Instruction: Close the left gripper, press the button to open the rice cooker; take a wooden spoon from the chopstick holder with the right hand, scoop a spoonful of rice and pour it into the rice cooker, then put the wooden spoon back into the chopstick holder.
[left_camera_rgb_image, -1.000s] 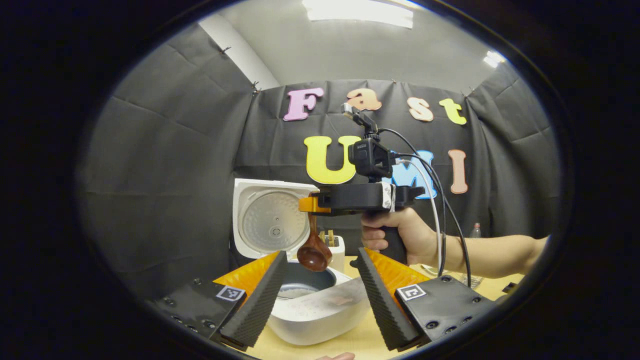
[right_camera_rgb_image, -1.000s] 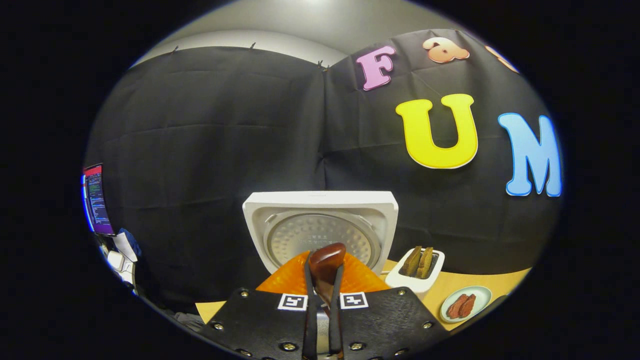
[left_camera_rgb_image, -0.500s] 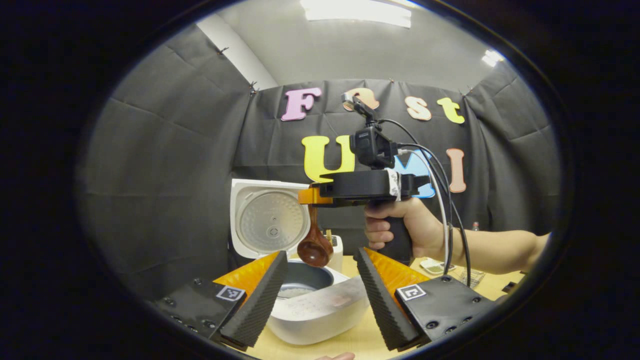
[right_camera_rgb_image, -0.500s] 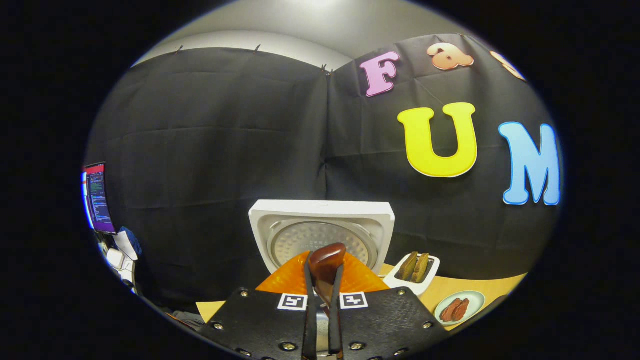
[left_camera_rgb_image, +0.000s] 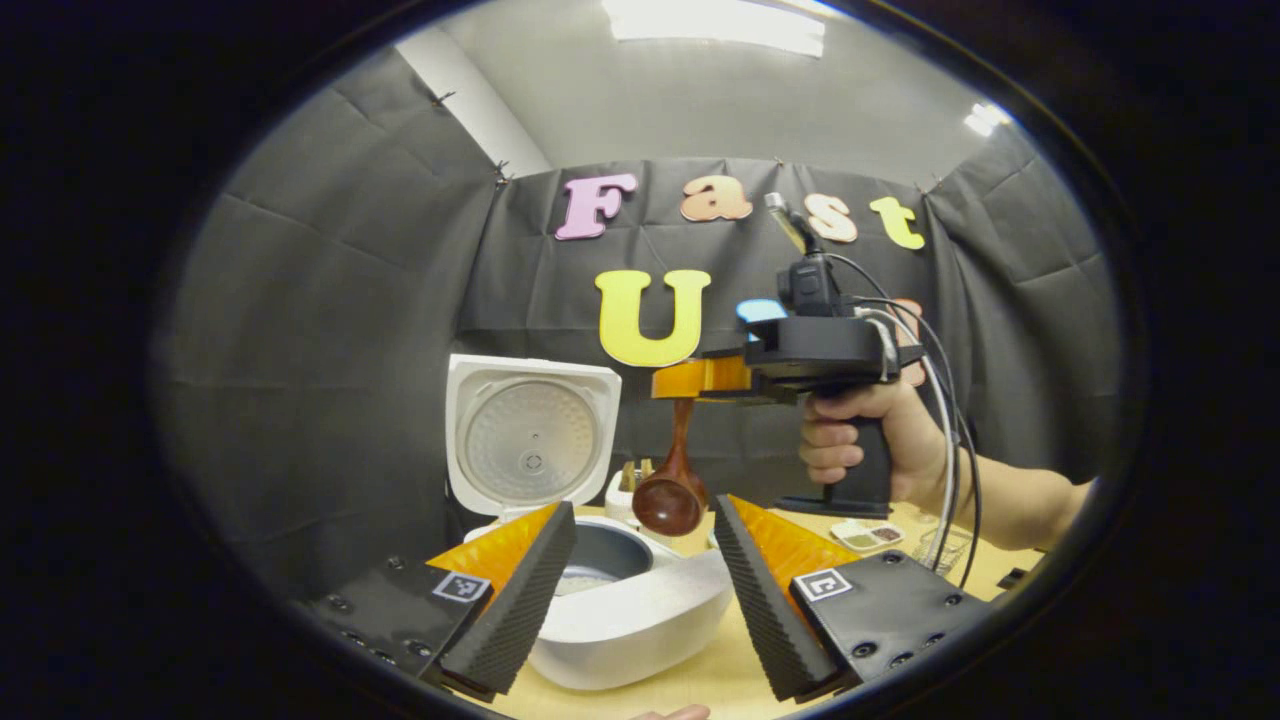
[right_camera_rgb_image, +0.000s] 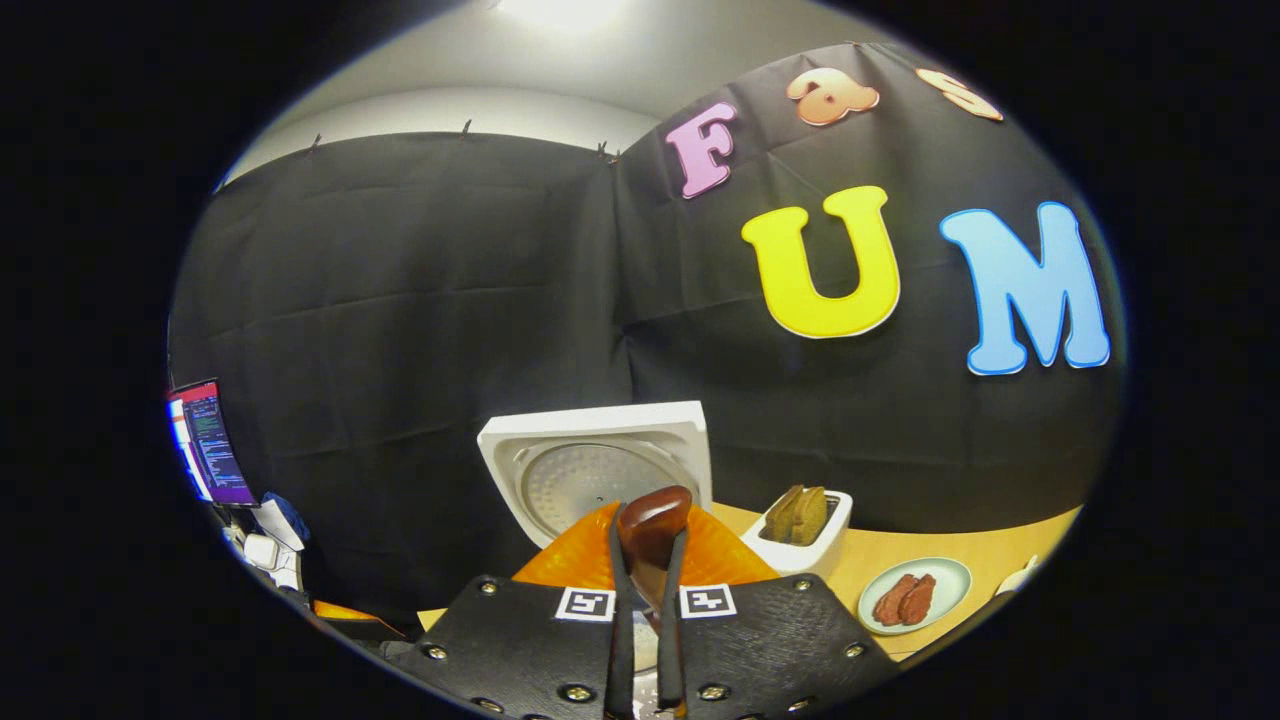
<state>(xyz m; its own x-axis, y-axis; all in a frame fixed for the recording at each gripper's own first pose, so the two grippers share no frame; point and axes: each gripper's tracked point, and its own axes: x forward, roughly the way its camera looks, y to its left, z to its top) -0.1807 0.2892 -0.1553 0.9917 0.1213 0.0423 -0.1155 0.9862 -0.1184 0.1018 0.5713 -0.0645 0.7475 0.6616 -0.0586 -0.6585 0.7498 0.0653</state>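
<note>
a pale wooden bench (left_camera_rgb_image: 700, 680) is enclosed by black cloth walls under a grey ceiling with strip lights. no brand or label can be read. the rice cooker (left_camera_rgb_image: 640, 620) stands open on it, lid raised. the left claw (left_camera_rgb_image: 640, 590) is held open just in front of the cooker. the right claw (right_camera_rgb_image: 645, 600) is clamped on the wooden spoon (left_camera_rgb_image: 672, 490), which hangs bowl down above the bench beside the chopstick holder (right_camera_rgb_image: 797, 535). a small plate (right_camera_rgb_image: 915, 595) lies nearby.

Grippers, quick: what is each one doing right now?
Left gripper: open, holding nothing, above the rice cooker.
Right gripper: shut on the wooden spoon, bowl hanging down.
</note>
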